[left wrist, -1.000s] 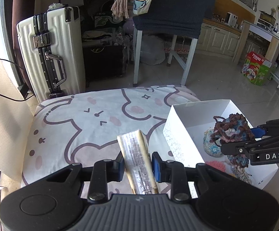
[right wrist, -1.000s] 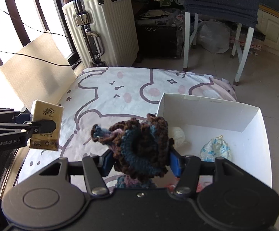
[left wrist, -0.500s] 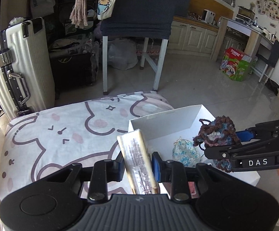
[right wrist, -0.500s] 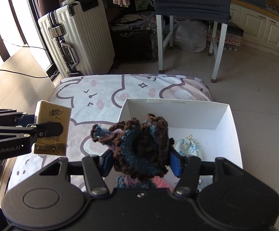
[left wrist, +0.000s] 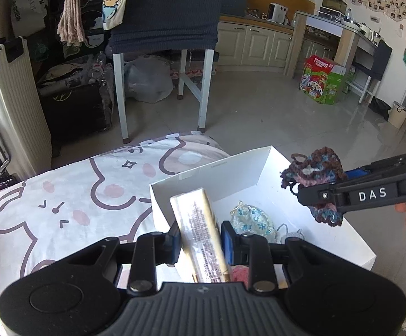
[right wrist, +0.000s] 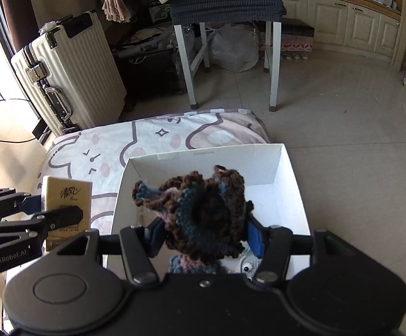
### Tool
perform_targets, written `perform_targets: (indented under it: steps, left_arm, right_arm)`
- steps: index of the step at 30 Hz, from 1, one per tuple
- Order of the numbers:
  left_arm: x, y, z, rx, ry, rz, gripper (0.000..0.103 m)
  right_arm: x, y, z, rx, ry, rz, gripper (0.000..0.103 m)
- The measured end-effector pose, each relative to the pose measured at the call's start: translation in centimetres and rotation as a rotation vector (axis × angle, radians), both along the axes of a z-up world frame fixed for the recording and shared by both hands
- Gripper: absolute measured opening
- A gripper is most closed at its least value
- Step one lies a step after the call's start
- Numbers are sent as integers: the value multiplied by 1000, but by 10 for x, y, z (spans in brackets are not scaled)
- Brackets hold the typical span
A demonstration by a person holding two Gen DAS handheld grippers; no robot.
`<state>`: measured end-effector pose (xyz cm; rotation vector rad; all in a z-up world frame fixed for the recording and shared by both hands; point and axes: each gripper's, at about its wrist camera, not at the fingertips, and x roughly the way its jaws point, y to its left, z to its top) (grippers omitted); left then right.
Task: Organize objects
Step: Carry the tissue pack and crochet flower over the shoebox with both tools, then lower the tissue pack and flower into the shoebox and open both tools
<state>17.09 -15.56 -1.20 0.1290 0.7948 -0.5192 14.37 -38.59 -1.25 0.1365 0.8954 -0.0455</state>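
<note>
My left gripper (left wrist: 198, 238) is shut on a yellow tissue pack (left wrist: 197, 229) and holds it over the near left corner of the white box (left wrist: 231, 170). The pack also shows in the right wrist view (right wrist: 67, 204), left of the box (right wrist: 203, 151). My right gripper (right wrist: 205, 232) is shut on a brown and blue crocheted piece (right wrist: 203, 207) above the box. The crocheted piece also shows in the left wrist view (left wrist: 315, 173), above the box's right side. A blue floral pouch (left wrist: 252, 219) lies inside the box.
The box sits on a bed with a white cartoon-print cover (left wrist: 77, 196). A cream suitcase (right wrist: 71, 78) stands beyond the bed on the left. A chair with white legs (right wrist: 189, 64) and a green carton (left wrist: 323, 81) stand on the tiled floor.
Both grippers have moved right and forward with their loads. The tissue pack now sits over the box's near corner, and the crocheted piece is higher above the box.
</note>
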Motion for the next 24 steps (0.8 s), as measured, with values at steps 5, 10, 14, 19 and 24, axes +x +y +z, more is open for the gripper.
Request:
perform_targets:
  steps: [5, 10, 14, 19, 24]
  left_arm:
    - [12, -19, -21, 32, 43, -45, 30]
    - [21, -40, -35, 60, 72, -86, 31]
    - [27, -52, -48, 75, 90, -113, 31]
    - [36, -64, -65, 82, 102, -151, 30]
    - [39, -77, -81, 120, 99, -176, 31]
  right_arm:
    - [18, 0, -15, -21, 29, -19, 59]
    - [38, 1, -27, -28, 56, -36, 59]
    - [51, -3, -33, -25, 64, -64, 59]
    - [62, -12, -41, -20, 75, -103, 59]
    - [70, -24, -51, -12, 91, -159, 59]
